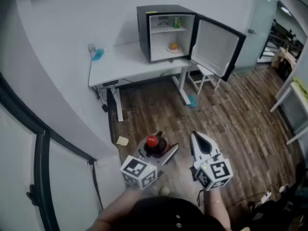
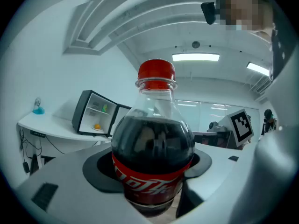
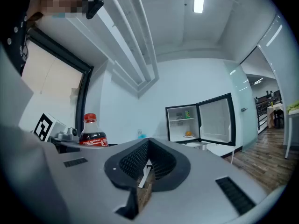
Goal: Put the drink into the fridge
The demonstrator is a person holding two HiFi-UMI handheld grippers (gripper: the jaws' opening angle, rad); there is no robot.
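Observation:
A cola bottle (image 1: 153, 144) with a red cap and red label stands upright between the jaws of my left gripper (image 1: 159, 153), which is shut on its body. It fills the left gripper view, dark drink (image 2: 153, 141) below the cap. My right gripper (image 1: 196, 139) hangs beside it on the right, shut with nothing in it, its ribbed pads (image 3: 161, 162) together. The small black fridge (image 1: 144, 30) stands on a white desk (image 1: 122, 64) well ahead, its door (image 1: 216, 44) swung open to the right.
Inside the fridge lie an orange thing on a plate (image 1: 173, 47) and a green item (image 1: 177, 22) on the upper shelf. A blue object (image 1: 97, 54) sits at the desk's left end. Wooden floor (image 1: 231, 124) lies between me and the desk; a white wall is at the left.

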